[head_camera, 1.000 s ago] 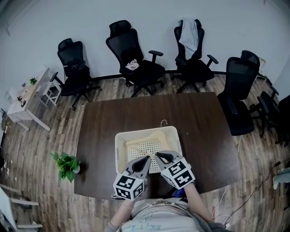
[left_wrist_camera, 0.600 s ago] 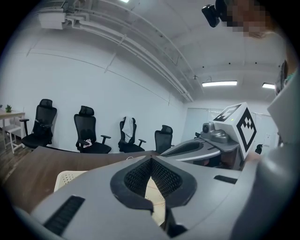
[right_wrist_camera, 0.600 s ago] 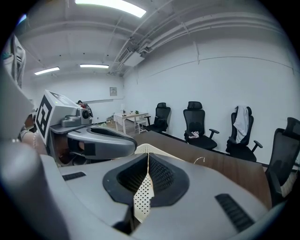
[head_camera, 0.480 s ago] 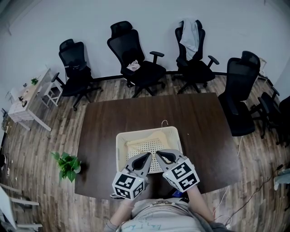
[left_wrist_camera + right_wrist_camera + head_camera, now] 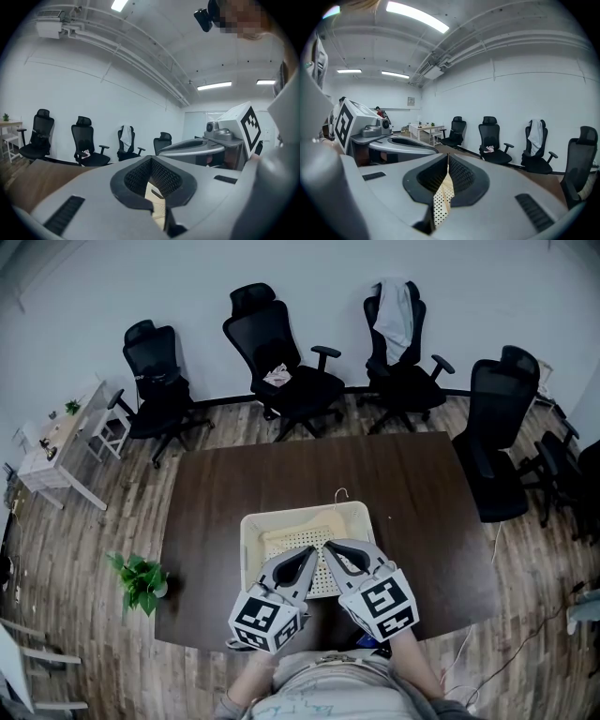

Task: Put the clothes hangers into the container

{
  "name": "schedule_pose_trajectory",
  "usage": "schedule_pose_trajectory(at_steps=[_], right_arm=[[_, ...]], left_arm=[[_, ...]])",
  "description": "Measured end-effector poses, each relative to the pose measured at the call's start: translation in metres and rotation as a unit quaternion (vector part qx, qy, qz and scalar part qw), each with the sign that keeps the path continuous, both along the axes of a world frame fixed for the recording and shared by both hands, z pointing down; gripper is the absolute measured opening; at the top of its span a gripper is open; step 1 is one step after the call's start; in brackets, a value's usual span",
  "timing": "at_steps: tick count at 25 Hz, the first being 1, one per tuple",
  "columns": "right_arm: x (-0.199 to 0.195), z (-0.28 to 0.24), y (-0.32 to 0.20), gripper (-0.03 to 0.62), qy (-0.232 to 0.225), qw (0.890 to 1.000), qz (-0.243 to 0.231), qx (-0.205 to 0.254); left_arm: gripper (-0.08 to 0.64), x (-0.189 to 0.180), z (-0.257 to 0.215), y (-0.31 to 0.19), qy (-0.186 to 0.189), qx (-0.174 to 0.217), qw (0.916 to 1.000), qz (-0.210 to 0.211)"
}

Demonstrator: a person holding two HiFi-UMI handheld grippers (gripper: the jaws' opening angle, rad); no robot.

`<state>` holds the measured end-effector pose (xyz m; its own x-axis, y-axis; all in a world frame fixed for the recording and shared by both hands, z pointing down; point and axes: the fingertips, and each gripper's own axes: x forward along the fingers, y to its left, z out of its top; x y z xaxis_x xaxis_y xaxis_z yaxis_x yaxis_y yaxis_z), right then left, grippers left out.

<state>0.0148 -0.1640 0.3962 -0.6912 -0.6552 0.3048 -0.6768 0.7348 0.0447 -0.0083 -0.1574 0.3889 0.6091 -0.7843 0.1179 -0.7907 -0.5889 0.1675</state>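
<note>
The left gripper (image 5: 307, 555) and the right gripper (image 5: 330, 547) both have their jaws closed together, empty. Just below and ahead of the tips stands the white container (image 5: 251, 549) on the table (image 5: 412, 484), with a wooden hanger (image 5: 281, 536) lying inside.

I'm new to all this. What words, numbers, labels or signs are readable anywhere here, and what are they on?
No readable text anywhere.
Black-and-white squares on the cubes of the left gripper and the right gripper: patterns, not letters.
Faint print on the person's pale shirt: too blurred to read.
White perforated plastic basket and dark wooden table: no label shows.
</note>
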Motion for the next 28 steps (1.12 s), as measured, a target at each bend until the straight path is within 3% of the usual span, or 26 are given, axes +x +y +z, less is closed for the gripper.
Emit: schedule_pose_trajectory(at_steps=[9, 28], right_arm=[[-0.002, -0.023, -0.005, 0.023, -0.021, 0.999, 0.014, 0.028], [0.004, -0.03, -0.01, 0.023, -0.026, 0.998, 0.03, 0.04]], left_arm=[[0.011, -0.002, -0.022, -0.007, 0.009, 0.028, 0.9995, -0.012], [0.011, 0.0, -0.03, -0.01, 0.016, 0.037, 0.9991, -0.015]])
